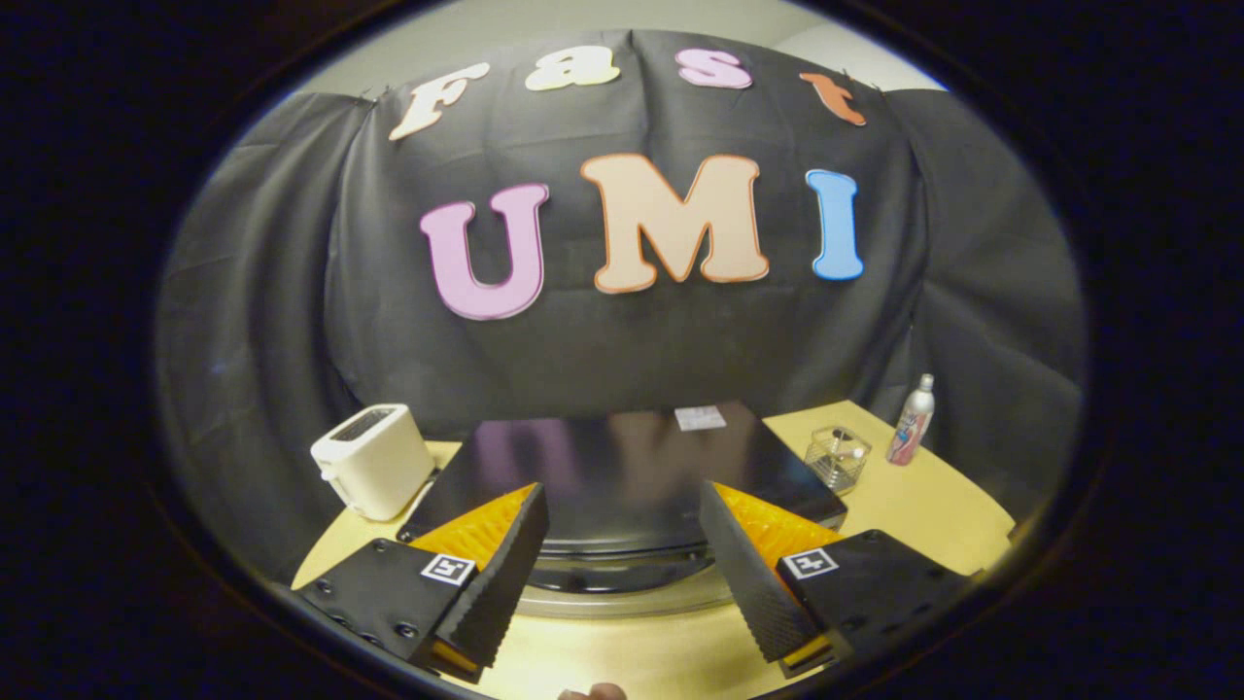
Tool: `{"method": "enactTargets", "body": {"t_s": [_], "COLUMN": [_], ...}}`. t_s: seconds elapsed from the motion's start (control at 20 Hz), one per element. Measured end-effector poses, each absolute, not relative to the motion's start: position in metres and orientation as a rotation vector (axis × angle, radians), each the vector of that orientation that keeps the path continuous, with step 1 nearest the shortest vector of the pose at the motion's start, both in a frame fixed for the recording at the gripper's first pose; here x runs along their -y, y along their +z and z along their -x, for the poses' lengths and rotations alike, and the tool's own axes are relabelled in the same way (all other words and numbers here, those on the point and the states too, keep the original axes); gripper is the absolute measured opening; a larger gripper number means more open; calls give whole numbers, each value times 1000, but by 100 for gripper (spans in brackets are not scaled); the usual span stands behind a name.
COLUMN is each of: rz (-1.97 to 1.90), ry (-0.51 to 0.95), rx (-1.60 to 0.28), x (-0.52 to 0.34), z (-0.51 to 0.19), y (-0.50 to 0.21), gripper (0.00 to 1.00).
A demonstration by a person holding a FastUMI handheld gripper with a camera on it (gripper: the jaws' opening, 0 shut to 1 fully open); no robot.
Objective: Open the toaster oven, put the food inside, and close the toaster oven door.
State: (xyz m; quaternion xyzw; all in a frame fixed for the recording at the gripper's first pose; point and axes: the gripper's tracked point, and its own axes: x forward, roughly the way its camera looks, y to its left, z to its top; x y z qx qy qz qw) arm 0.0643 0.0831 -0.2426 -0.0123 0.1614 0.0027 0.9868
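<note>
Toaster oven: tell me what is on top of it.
On the toaster oven's glossy black top lies one small white paper label near the back edge. The open gripper's fingers cover its front corners, so anything lying there cannot be seen.

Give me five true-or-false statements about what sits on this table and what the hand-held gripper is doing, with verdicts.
1. The hand-held gripper is open with nothing between its fingers. True.
2. The white toaster stands on the toaster oven's top. False: it stands on the table, beside the toaster oven.
3. A clear glass container sits on the table between the toaster oven and a spray bottle. True.
4. The spray bottle lies on its side. False: it stands upright.
5. A small white paper slip lies on the toaster oven's dark, glossy top. True.
</note>
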Motion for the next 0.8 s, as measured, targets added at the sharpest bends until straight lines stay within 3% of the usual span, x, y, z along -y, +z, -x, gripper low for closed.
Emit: {"method": "enactTargets", "body": {"t_s": [0.8], "rz": [21], "ry": [1], "rx": [-398], "x": [-82], "z": [-41], "y": [-276], "gripper": [98]}}
